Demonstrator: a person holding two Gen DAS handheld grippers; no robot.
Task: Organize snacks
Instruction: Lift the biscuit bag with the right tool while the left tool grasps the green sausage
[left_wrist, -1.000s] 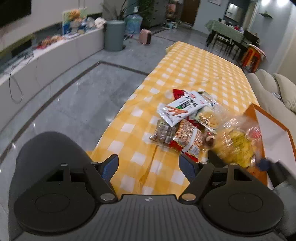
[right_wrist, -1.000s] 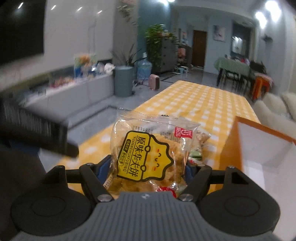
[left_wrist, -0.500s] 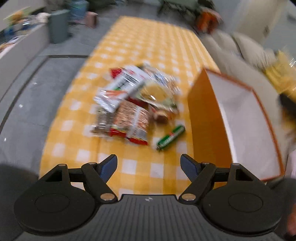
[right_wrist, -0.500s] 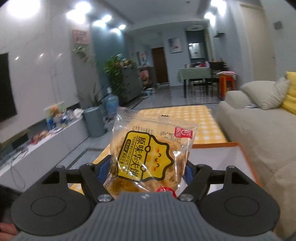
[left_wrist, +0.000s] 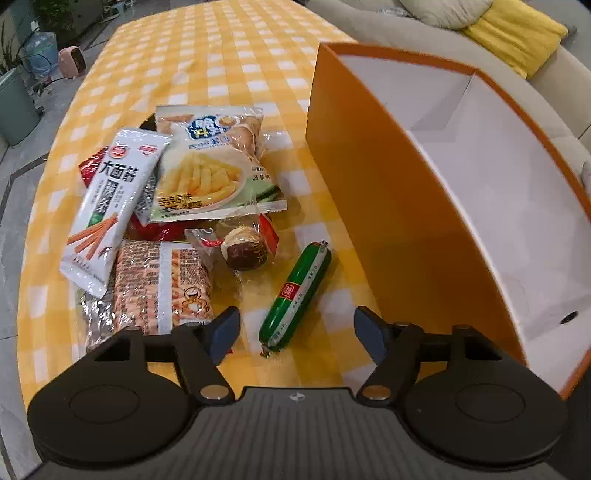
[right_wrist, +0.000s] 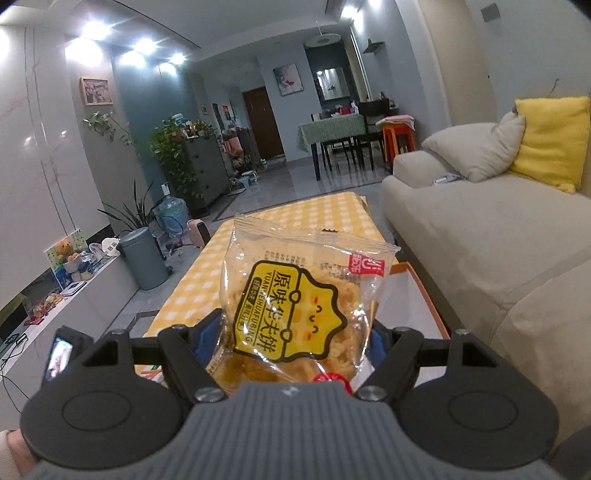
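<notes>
Snacks first: the waffle-biscuit packet (right_wrist: 295, 314) with the yellow label is pinched upright in the right gripper (right_wrist: 295, 341), its fingers (right_wrist: 208, 332) closed snug on both lower sides of the wrapper, and it's riding high, with the orange box (right_wrist: 424, 295) only peeking out behind and below it. A second ago that packet was low over the table beside the box wall; now it's lifted well up with the room opening out behind it, so I'd say the carry is underway and the drop into the box is the next call, not yet made.

Over to the left gripper (left_wrist: 295, 332): fingers (left_wrist: 221, 334) spread wide, holding nothing, and it has swung in and dipped toward the pile, where a second ago it looked across the room from farther back. The green sausage stick (left_wrist: 295, 295) lies right between the open fingers, just ahead of them, apart from the heap. That looks like the next pick lining up.

The pile itself sits on the yellow checked table (left_wrist: 221, 55): fries packet (left_wrist: 214, 166), white carrot-stick packet (left_wrist: 107, 210), a brown cracker pack (left_wrist: 162, 288) nearest the left finger, a small round wrapped cake (left_wrist: 243, 251), red wrappers underneath.

Containers now: the orange box (left_wrist: 369, 184), white inside, stands just right of the pile, and what shows of its interior has nothing in it. So sorting looks barely begun
</notes>
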